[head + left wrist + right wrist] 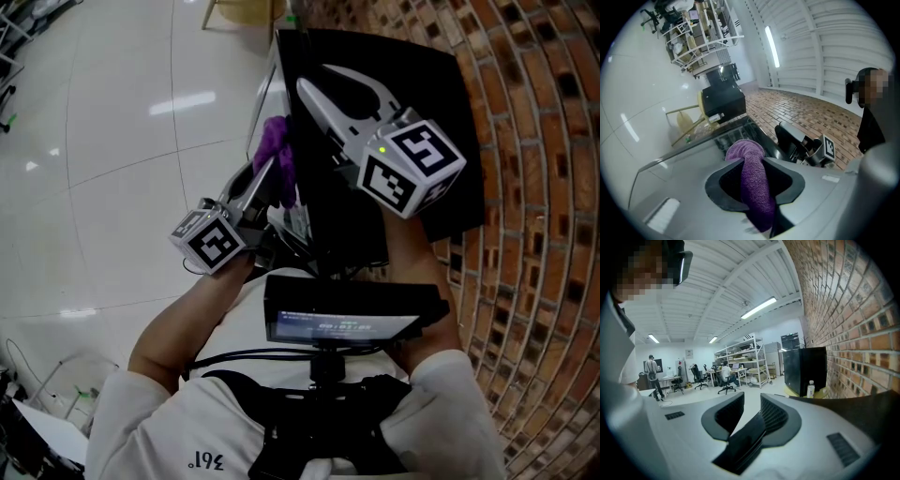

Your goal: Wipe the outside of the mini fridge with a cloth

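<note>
A purple cloth (278,150) is clamped between the jaws of the left gripper (270,178) and is held at the left side of a black mini fridge (412,94), which is set beside a brick wall (544,187). The right gripper (323,80) is held above the fridge top, its jaws slightly parted with nothing between them.

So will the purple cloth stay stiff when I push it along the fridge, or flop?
Probably floppy: the cloth bulges and curls over past the left fingers. Its fuzzy terry pile suggests it's light and should drag, not slide, on the fridge. It likely bunches up when pushed.
</note>
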{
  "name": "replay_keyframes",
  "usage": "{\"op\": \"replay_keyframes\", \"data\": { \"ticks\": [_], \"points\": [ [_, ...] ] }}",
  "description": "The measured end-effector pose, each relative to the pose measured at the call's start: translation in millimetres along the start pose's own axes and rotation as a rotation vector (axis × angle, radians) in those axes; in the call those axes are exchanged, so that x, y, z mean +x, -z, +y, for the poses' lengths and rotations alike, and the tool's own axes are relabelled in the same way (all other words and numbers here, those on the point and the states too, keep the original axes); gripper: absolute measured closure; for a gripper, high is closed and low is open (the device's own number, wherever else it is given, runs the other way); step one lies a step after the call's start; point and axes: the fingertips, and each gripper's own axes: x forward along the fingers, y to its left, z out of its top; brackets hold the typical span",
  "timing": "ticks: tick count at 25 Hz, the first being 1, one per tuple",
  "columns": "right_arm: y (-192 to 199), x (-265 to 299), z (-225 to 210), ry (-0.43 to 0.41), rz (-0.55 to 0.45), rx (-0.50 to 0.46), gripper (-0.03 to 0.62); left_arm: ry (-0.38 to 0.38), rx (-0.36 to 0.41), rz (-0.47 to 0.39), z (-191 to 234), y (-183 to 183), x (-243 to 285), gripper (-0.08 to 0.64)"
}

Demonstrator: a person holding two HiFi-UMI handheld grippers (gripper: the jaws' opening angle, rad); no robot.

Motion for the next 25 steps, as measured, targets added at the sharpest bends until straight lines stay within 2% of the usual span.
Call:
{"op": "replay_keyframes", "data": {
  "ticks": [5,14,25],
  "points": [
    [-0.7,0.3,0.5,-0.001,-0.002,0.002,0.495,-0.040,0.015,0.020,21.9,9.7,-1.0,0.459],
    [-0.4,0.3,0.4,0.000,0.000,0.000,0.495,-0.143,-0.008,0.066,72.5,36.8,-8.3,0.460],
    [-0.8,-0.3,0.7,0.000,-0.001,-0.001,0.495,-0.201,0.011,0.103,113.3,58.3,-11.1,0.460]
  ]
}}
